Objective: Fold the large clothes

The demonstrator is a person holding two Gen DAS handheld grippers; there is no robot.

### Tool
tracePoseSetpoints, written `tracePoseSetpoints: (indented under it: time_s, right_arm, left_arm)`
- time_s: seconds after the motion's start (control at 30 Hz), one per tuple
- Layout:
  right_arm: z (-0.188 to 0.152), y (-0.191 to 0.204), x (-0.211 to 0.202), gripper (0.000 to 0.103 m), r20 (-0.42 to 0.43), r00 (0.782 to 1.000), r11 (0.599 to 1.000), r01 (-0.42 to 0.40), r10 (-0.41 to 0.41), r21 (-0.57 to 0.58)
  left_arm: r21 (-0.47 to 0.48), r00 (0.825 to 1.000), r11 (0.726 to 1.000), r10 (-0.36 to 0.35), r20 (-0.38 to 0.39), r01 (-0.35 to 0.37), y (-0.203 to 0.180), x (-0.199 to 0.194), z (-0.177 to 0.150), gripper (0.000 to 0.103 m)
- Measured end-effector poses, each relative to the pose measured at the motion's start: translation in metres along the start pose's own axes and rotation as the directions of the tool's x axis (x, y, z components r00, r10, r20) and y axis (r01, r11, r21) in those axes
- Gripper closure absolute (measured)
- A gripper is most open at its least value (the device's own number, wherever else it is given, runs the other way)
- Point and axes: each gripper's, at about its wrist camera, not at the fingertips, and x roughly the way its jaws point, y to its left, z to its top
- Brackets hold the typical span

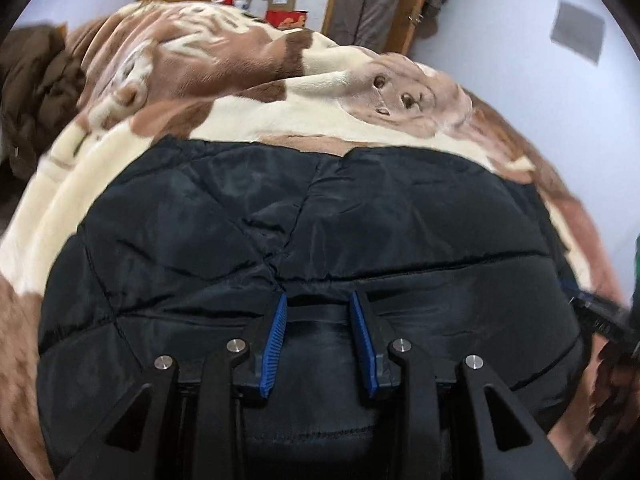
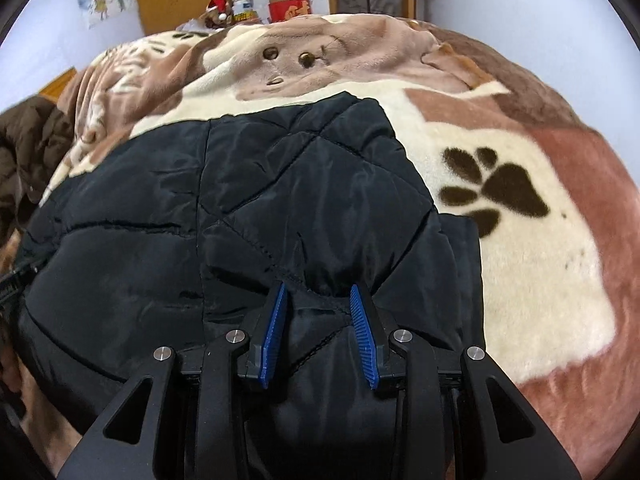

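**Black puffy coat held up by two pinches**

Black and shiny, the big quilted coat (image 1: 320,216) lies on the bed, on top of a soft blanket (image 1: 248,120) with a puppy face and a brown paw print (image 2: 496,192) on it. The coat covers the near part of the bed, and its far edge reaches about the middle of the blanket. Its right side stops well short of the bed's right edge, so the paw print shows beside it.

The left hand-held gripper (image 1: 318,304) pinches a fold of the coat between its blue pads (image 1: 276,336). The cloth is bunched tight there. The right hand-held gripper (image 2: 318,296) pinches another fold near the coat's right side, and puckers run out from that spot. Both pinch the near edge of the coat, so I think a fold toward the far side is under way.

What could go wrong? The coat looks slippery and fat. If a pinch holds only the thin outer skin, the cloth could slide out and flop down. If one side goes faster than the other, the fold could come out crooked. The fluffy blanket might also drag along and bunch up under the coat.

A brown jacket (image 1: 32,92) sits heaped at the bed's left edge, well apart.
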Motion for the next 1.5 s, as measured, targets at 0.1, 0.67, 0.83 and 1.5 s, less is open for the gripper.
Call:
tracePoseSetpoints:
  time_s: [0.1,0.67,0.83,1.5]
  right_arm:
    - [0.010,0.005,-0.016,0.070,-0.010,0.999,0.999,0.042,-0.042,-0.005]
    - [0.013,0.044,-0.007,0.064,0.004,0.998,0.996,-0.055,0.056,-0.073]
    - [0.009,0.043,-0.004,0.064,0.005,0.999,0.996,-0.051,0.052,-0.071]
    - [0.014,0.043,-0.034,0.063,0.022,0.998,0.995,-0.052,0.054,-0.084]
  left_arm:
    - [-0.027,1.000,1.000,0.009,-0.028,-0.010,-0.001,-0.009,0.005,0.068]
    - [-0.002,0.999,1.000,-0.030,-0.031,0.030,-0.021,0.008,0.011,0.068]
    - [0.009,0.999,1.000,-0.023,-0.033,0.023,-0.023,0.010,0.010,0.068]
    - [0.045,0.998,0.998,0.047,-0.044,-0.045,-0.033,-0.014,0.017,0.068]
